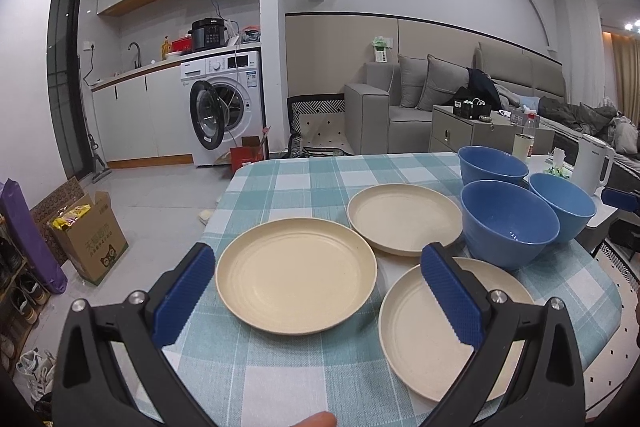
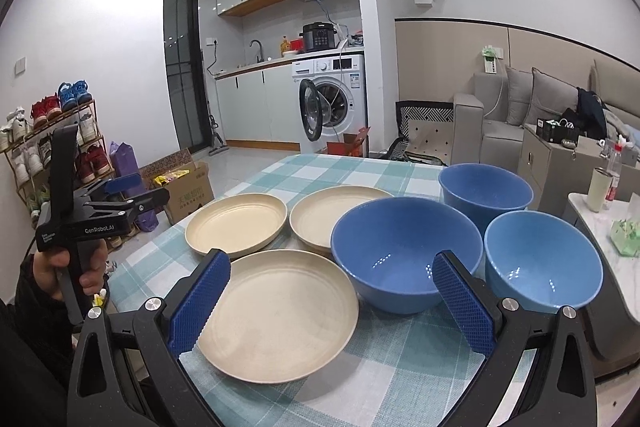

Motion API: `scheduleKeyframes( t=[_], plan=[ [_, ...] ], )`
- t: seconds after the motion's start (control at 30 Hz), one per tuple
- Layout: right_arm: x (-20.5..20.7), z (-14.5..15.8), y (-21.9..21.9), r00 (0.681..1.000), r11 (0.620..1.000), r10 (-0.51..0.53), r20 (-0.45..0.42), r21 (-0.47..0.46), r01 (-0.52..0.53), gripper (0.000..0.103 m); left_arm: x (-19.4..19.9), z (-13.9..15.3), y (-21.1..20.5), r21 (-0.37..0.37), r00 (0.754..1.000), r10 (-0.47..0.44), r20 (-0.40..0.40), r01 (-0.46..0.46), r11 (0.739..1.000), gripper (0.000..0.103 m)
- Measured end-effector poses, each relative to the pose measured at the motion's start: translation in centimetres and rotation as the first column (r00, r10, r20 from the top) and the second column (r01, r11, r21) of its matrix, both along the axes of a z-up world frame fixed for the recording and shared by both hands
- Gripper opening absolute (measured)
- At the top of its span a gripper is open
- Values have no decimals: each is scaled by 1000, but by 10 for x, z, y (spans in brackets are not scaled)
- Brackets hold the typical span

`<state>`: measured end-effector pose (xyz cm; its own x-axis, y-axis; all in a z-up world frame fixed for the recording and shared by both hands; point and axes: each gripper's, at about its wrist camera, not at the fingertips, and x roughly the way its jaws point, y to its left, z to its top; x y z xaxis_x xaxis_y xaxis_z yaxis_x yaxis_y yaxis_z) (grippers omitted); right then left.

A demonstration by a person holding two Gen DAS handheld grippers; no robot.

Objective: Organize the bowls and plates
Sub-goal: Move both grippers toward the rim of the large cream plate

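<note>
Nothing's being held yet: the left tool (image 1: 318, 289) and right tool (image 2: 330, 291) are both being kept wide open and empty above the checked surface (image 2: 384, 363). Three cream plates (image 1: 296, 275) are lying singly beside the big blue bowl (image 2: 406, 253), with two smaller bowls (image 2: 542, 261) just behind it. Probably everything's being left spread out so stacking can be started.

White lettering reading "GenRobot.AI" runs along the side of the black left tongs (image 2: 120, 187), seen from the right wrist view; a smaller white label on the same black body, near its rear end, is too small to read. The brown cardboard box (image 1: 94, 237) on the floor carries green printed characters and a cat-face logo, but the characters cannot be made out. Lettering on the white front-loading washing machine (image 2: 334, 95) and the black electric pressure cooker (image 2: 319, 37) is too small to read
</note>
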<state>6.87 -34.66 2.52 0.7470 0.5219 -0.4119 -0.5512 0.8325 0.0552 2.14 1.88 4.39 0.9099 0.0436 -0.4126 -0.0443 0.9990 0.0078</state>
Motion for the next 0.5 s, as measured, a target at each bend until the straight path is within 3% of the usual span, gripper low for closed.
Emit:
scheduleKeyframes(
  t=[0.5],
  plan=[
    [44, 20, 28, 1000, 997, -10, -24, -81, 8, 103, 29, 9, -1, -3, 1000, -30, -4, 30, 1000, 103]
  ],
)
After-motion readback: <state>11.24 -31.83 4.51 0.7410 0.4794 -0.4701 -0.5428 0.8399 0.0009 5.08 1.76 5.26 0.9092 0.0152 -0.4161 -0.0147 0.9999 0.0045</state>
